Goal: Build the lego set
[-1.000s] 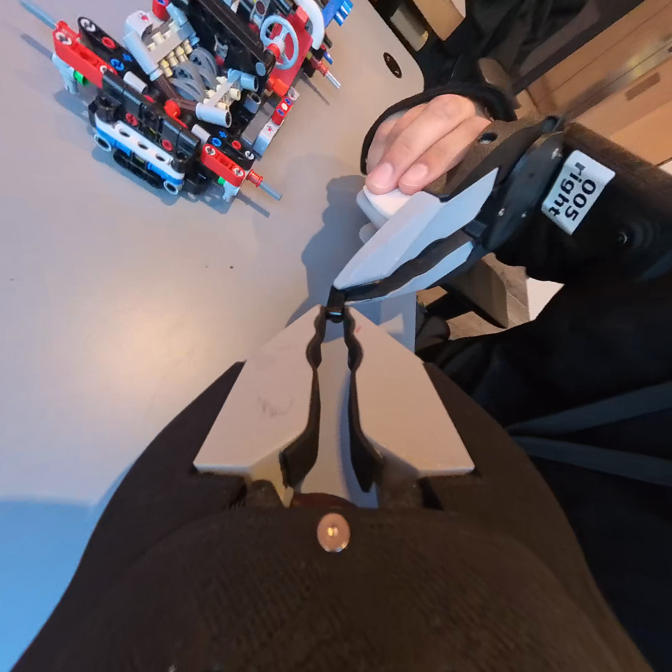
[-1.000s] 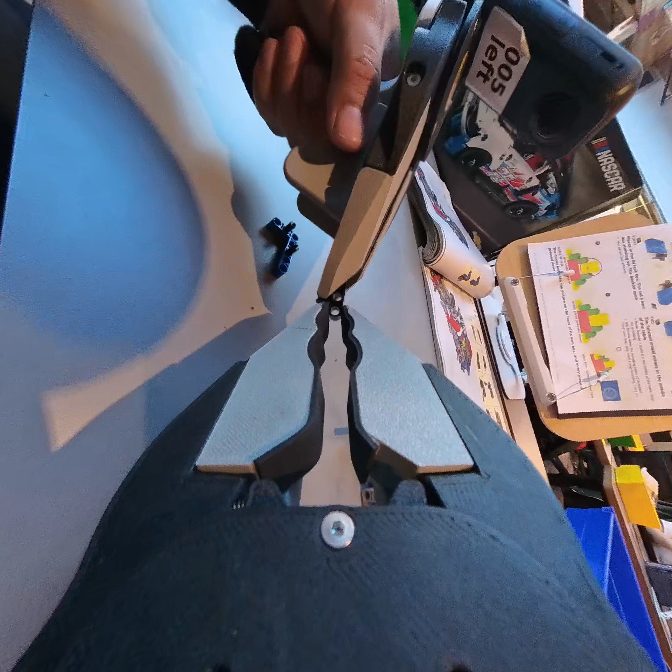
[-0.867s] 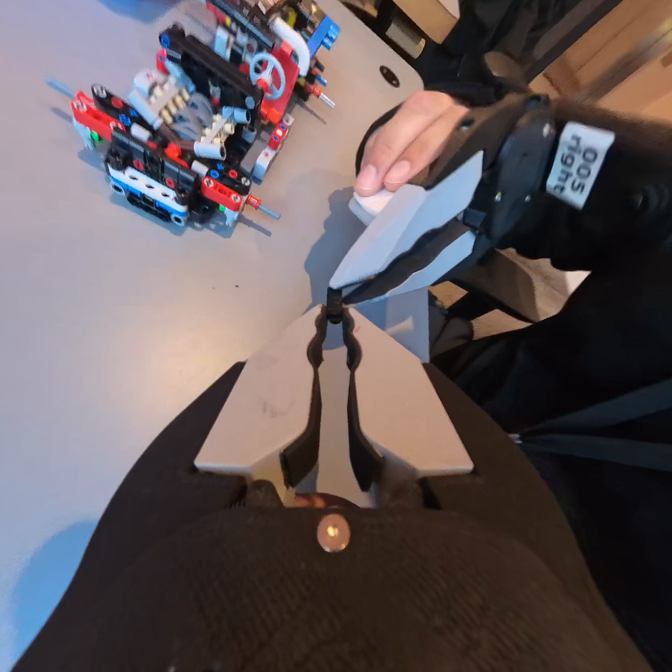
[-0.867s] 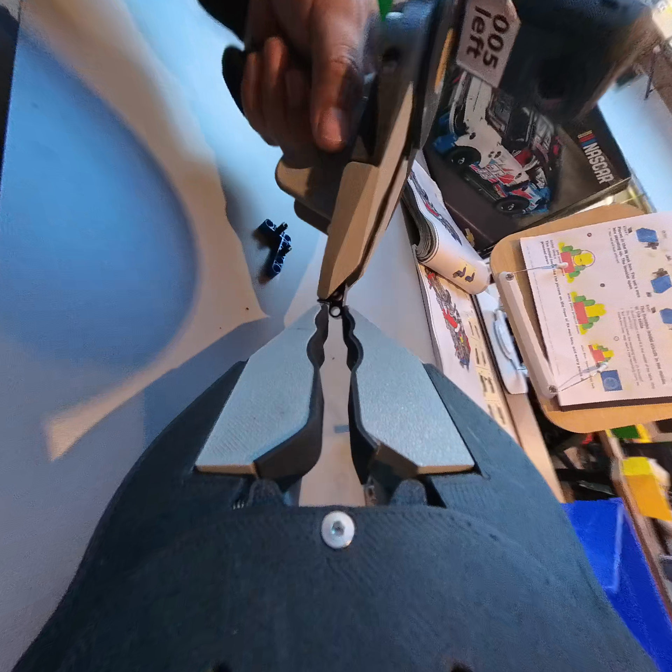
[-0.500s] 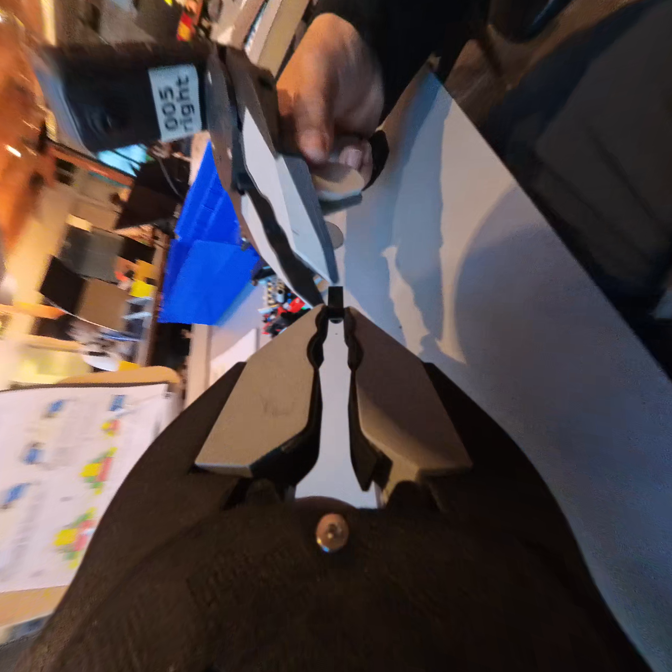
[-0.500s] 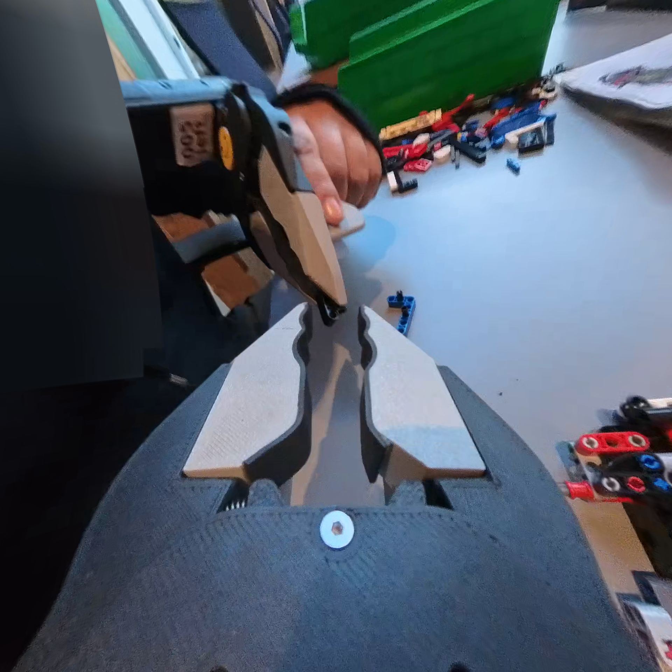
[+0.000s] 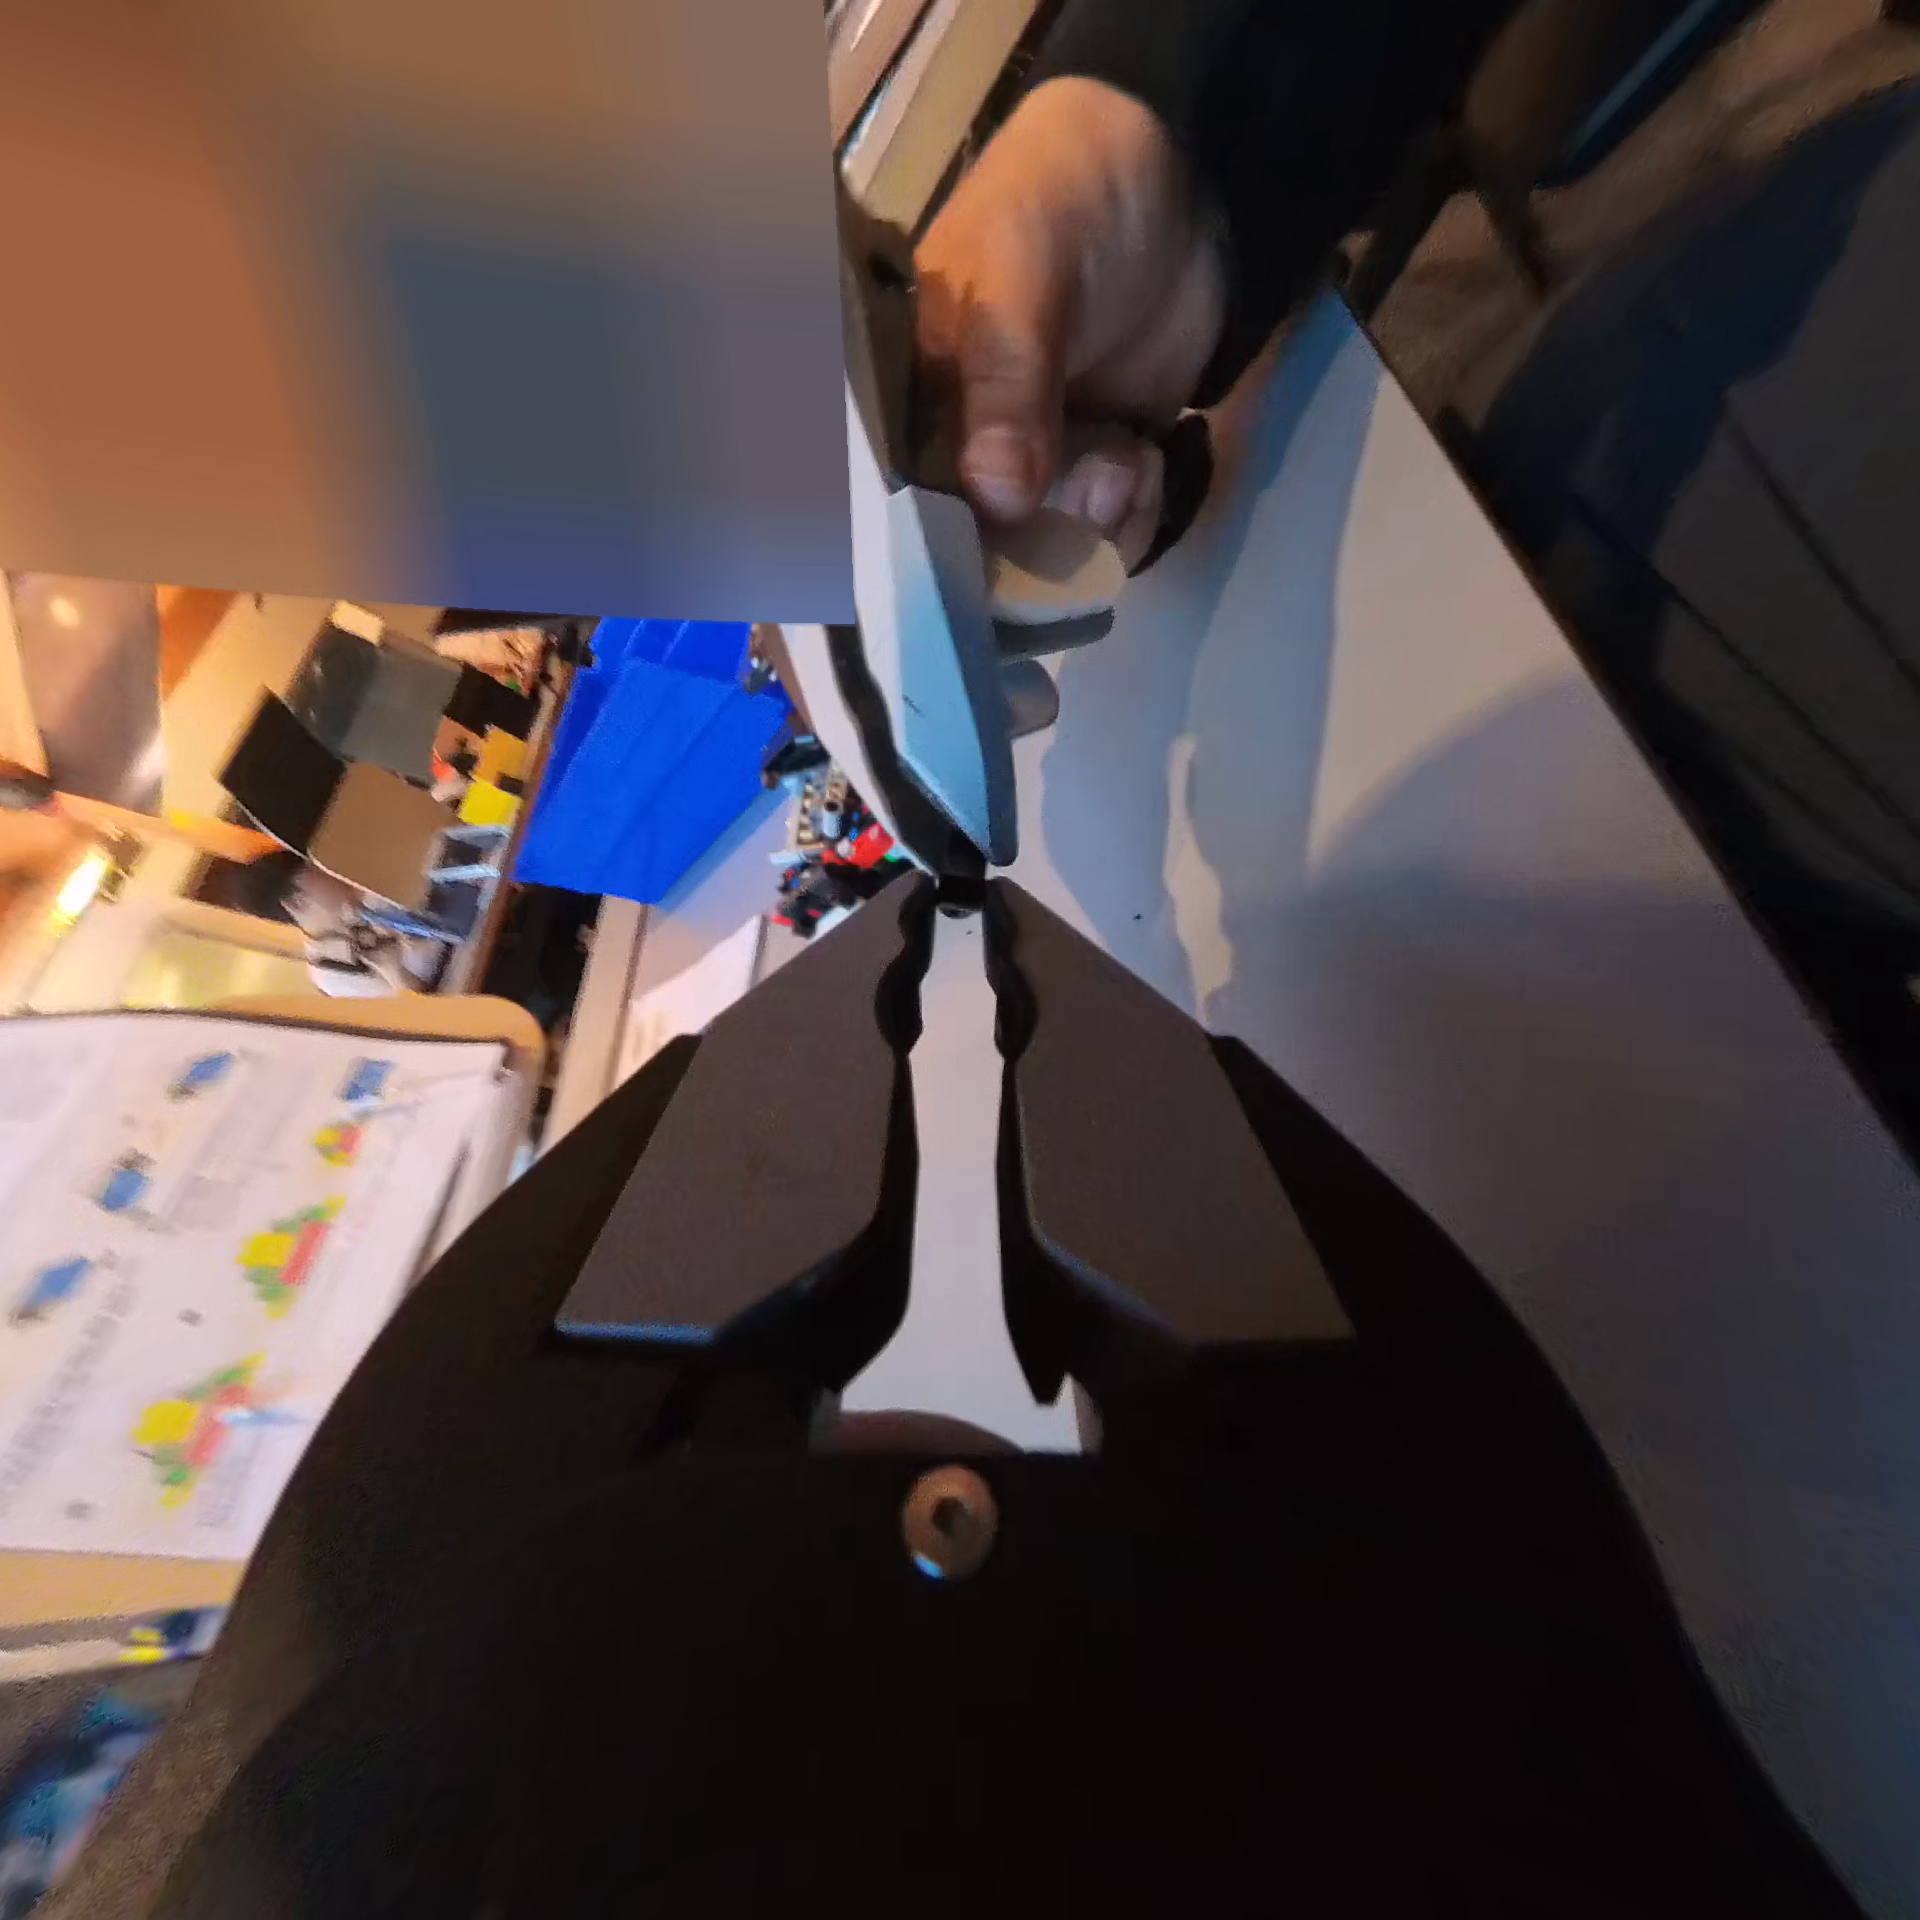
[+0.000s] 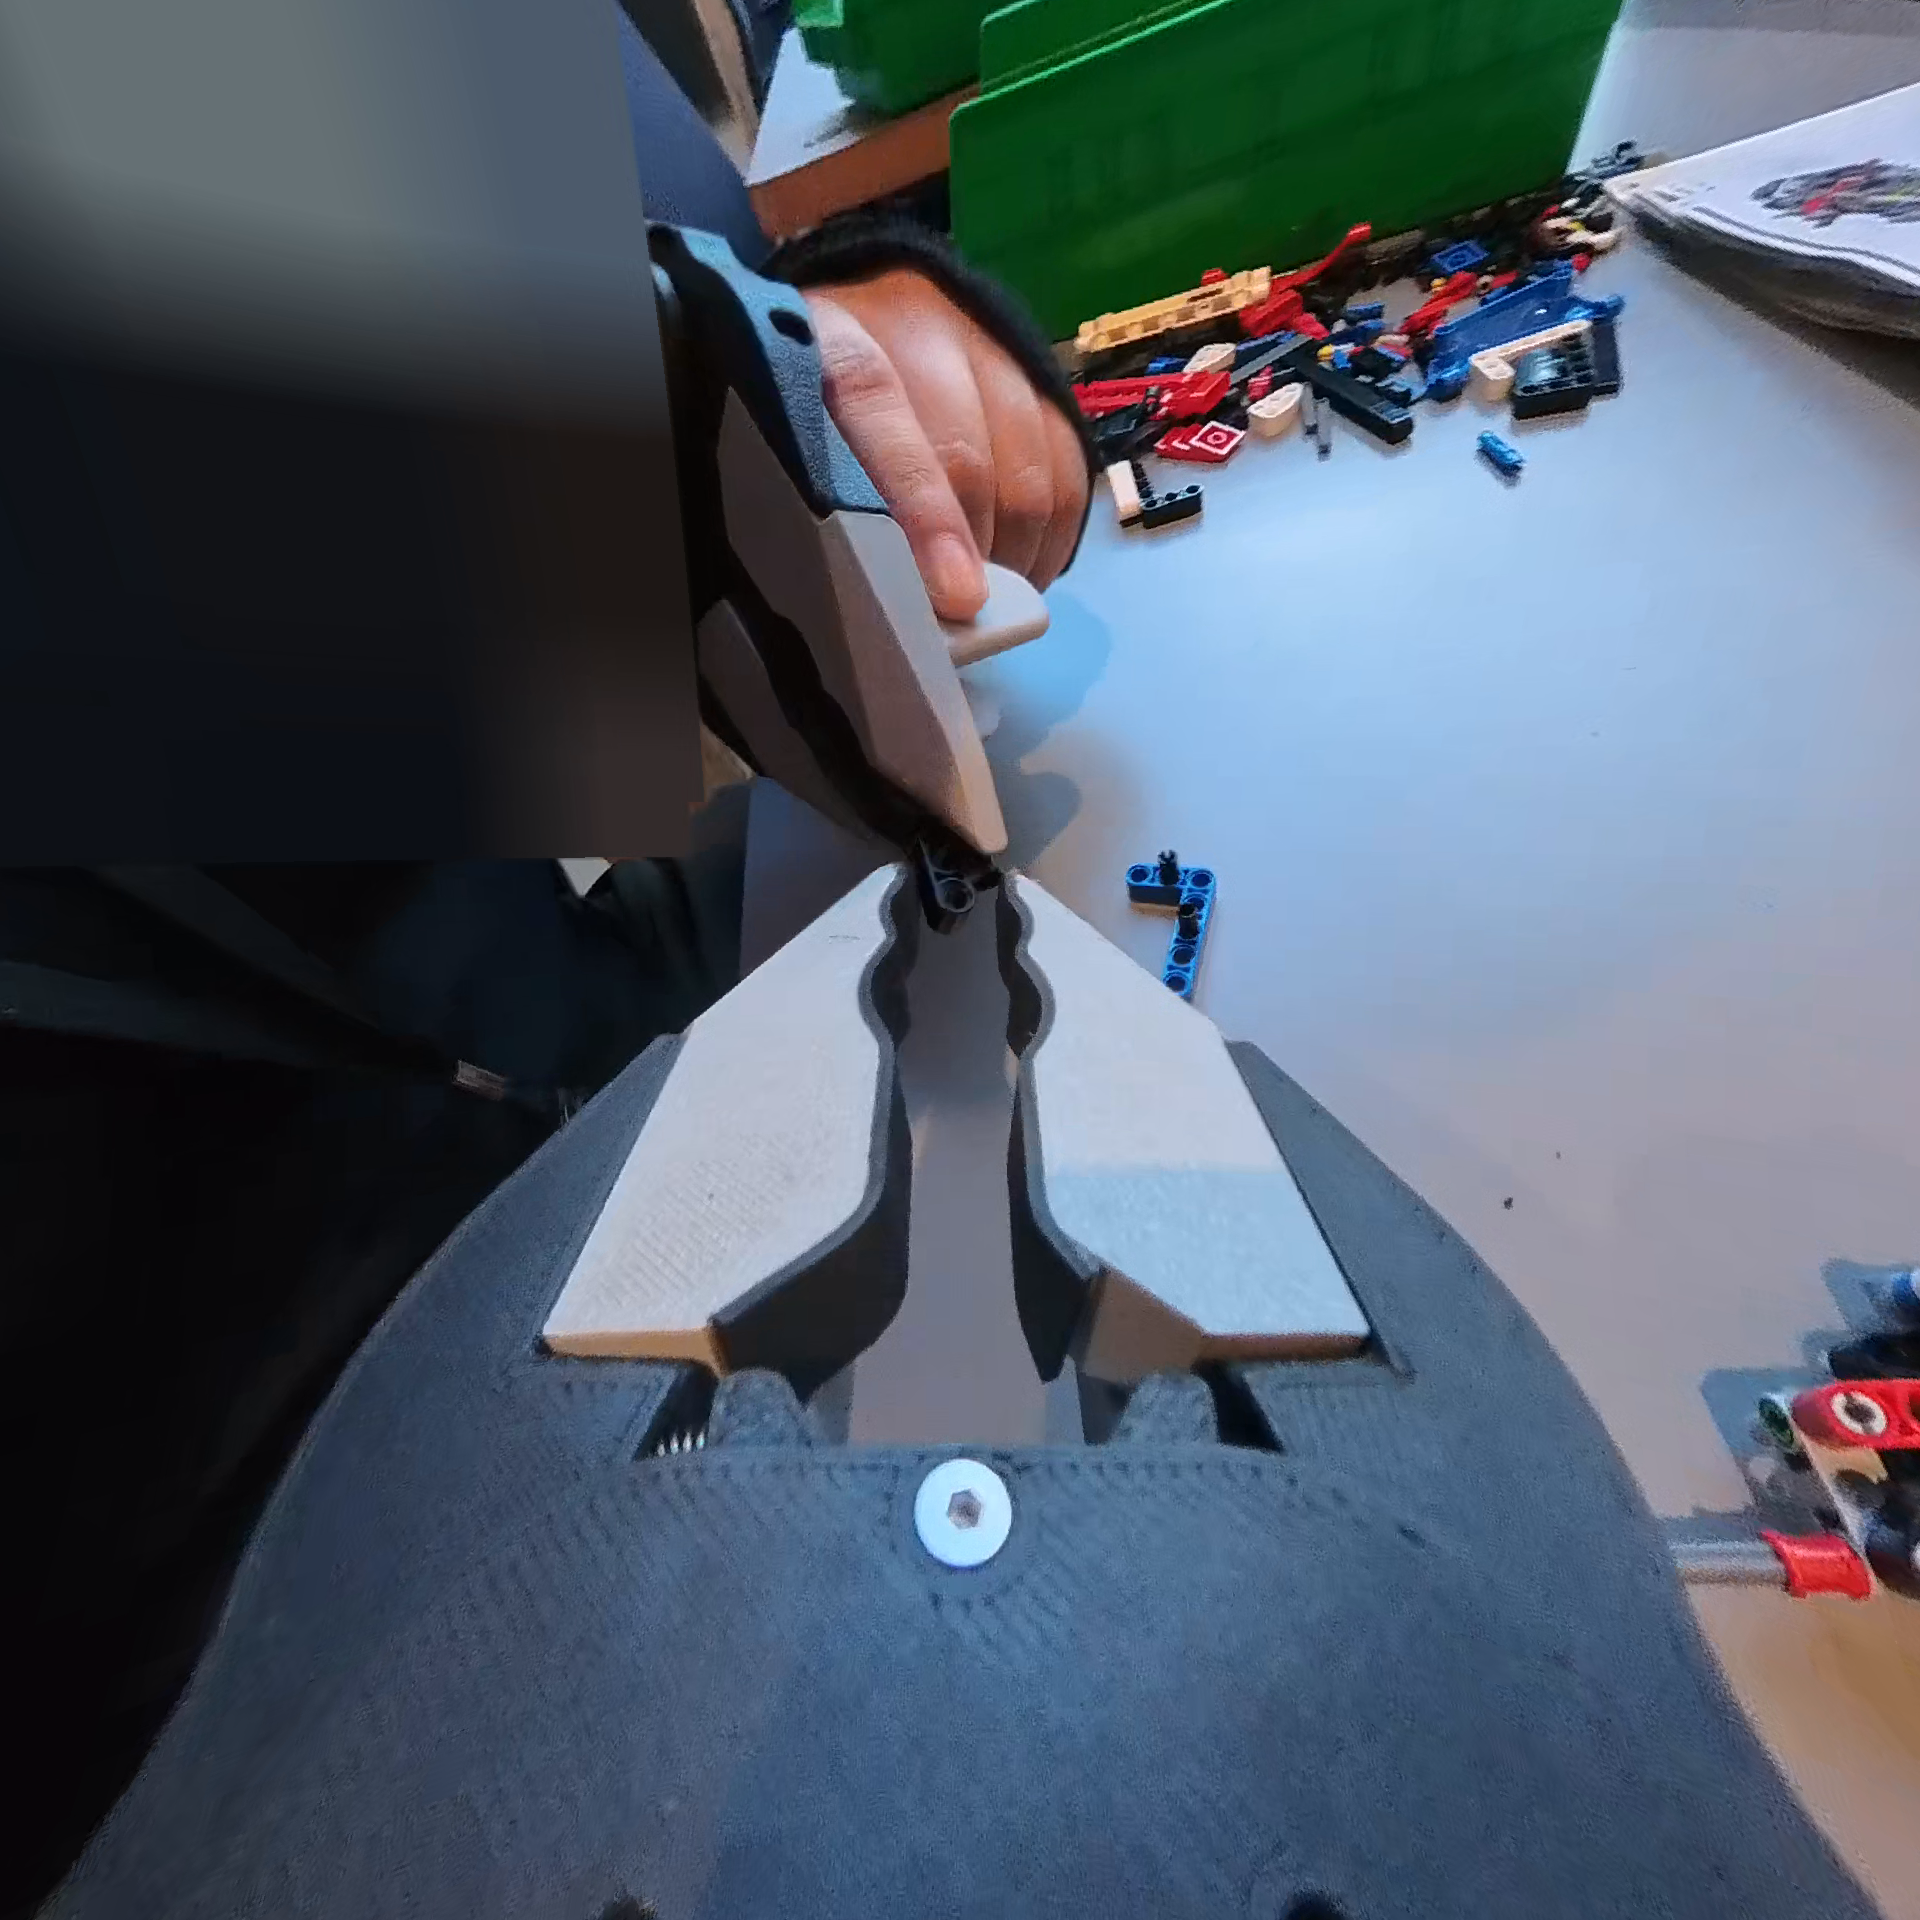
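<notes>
A tiny black piece (image 8: 951, 891) is being pinched by both the left gripper (image 7: 958, 902) and right gripper (image 8: 954, 883), tips together, probably so it's getting passed over or regripped.

Left tongs (image 7: 954, 902) and right tongs (image 8: 951, 894) tip-to-tip, both pinched narrow.

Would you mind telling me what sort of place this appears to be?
Probably a workshop or hobby room: a grey table strewn with loose Lego Technic pieces, blue storage bins and an illustrated brick instruction sheet.
</notes>
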Action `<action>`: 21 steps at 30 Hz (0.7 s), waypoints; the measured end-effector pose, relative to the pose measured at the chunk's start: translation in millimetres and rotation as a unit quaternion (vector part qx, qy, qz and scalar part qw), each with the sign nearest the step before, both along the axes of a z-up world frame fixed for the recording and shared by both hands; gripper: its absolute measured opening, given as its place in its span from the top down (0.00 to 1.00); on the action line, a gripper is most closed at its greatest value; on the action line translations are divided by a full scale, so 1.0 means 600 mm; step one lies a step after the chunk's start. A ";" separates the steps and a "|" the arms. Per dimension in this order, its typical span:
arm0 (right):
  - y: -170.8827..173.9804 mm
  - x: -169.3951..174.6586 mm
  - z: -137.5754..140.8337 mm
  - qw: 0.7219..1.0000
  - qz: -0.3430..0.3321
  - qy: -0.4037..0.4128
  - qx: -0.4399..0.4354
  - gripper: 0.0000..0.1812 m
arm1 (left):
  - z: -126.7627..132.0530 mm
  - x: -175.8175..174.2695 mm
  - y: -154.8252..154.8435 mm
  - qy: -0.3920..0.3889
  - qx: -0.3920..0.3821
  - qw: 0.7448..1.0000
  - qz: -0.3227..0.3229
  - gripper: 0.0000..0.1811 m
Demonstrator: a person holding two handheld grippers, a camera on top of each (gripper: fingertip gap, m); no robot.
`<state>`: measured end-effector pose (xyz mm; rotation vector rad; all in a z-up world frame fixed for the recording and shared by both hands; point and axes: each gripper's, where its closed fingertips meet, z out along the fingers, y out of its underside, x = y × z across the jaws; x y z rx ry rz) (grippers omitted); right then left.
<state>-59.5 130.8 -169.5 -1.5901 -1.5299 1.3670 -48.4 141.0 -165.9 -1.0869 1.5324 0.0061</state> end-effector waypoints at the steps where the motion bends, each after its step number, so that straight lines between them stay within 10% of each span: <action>1: 0.004 0.000 -0.002 1.000 -0.011 0.000 0.001 0.94 | -0.002 -0.002 0.004 -0.015 -0.026 1.000 0.008 0.97; 13: 0.072 0.014 -0.030 0.992 -0.090 -0.031 0.085 0.94 | -0.025 -0.013 0.054 -0.064 -0.121 0.987 0.079 0.88; 21: 0.106 0.046 -0.067 0.979 -0.121 -0.106 0.125 0.94 | -0.066 -0.094 0.074 -0.088 -0.357 0.914 0.174 0.82</action>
